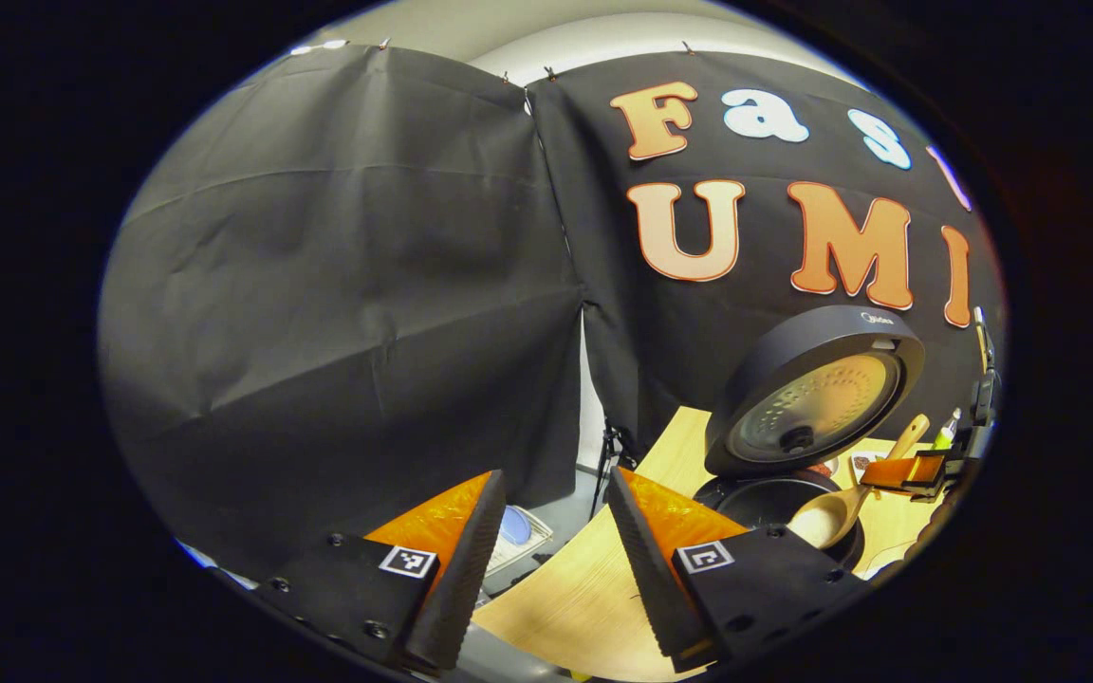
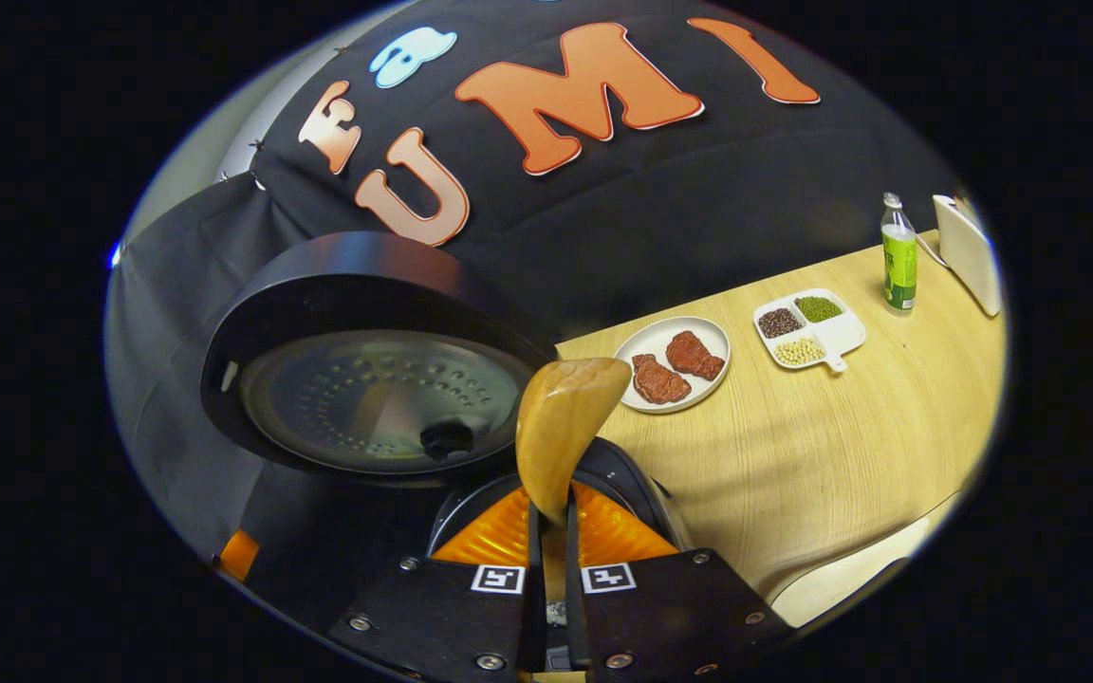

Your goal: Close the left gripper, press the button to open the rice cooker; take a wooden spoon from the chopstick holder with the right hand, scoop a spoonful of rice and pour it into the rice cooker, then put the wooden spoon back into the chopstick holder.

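In the left gripper view, the left hand-held gripper (image 1: 546,560) sits at the bottom of the frame with its two fingers spread wide and nothing between them; past the gap lie the edge of the bench (image 1: 594,588) and a bit of floor. At the right of that frame stands the rice cooker (image 1: 798,427) with its lid (image 1: 812,394) raised upright, the perforated inner plate facing the camera and the dark pot open below it. The wooden spoon (image 1: 841,503) hangs over the pot's rim at lower right, bowl down toward the pot, its handle rising to the right into the right hand-held gripper (image 1: 917,470) at the frame's right edge.

In the right gripper view, that hand-held gripper's fingers are closed down to a narrow slit at bottom centre, pressing on the spoon's handle from both sides. The spoon's bowl rises up the middle of the frame and curls over, and whether it carries rice cannot be told. The open lid fills the left half, with the pot rim just behind the fingers. On the bench to the right lie a round plate (image 2: 675,360) with two brown pieces, a divided dish (image 2: 810,327) of beans farther right, and a green bottle (image 2: 898,256) with a white object (image 2: 969,251) at upper right.
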### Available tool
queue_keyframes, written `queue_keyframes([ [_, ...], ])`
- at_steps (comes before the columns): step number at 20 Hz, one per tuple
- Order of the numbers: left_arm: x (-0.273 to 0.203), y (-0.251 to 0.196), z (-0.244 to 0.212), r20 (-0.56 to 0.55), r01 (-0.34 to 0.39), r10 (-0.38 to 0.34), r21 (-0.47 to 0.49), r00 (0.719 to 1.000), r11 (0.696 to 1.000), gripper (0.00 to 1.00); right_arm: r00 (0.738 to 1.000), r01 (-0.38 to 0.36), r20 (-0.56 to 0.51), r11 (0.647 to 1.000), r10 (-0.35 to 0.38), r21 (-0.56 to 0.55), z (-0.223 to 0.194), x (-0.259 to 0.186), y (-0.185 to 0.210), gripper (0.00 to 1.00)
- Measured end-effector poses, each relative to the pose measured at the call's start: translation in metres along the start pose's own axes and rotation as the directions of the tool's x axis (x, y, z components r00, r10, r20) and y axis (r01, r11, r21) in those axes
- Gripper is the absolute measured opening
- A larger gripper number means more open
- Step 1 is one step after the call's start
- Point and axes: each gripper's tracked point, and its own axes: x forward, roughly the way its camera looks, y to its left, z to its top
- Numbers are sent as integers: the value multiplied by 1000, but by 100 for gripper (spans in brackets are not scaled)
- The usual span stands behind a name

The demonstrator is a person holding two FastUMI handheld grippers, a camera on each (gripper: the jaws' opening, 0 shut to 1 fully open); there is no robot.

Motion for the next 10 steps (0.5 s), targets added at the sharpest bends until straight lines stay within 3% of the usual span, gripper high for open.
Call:
queue_keyframes([
  [5,1,-1,-5,-9,5,-5,0,1000,1000,70,999,11,32,997,-8,-79,3,-4,6,7],
  [6,2,-1,-5,-11,3,-3,-1,1000,1000,77,999,14,42,995,-10,-94,4,-5,7,8],
  [7,2,-1,-6,-12,4,-4,-1,1000,1000,70,999,16,45,994,-11,-112,3,-6,9,8],
  [10,2,0,-6,-13,7,-7,4,1000,1000,70,998,20,57,986,-11,-168,1,-7,12,8],
])
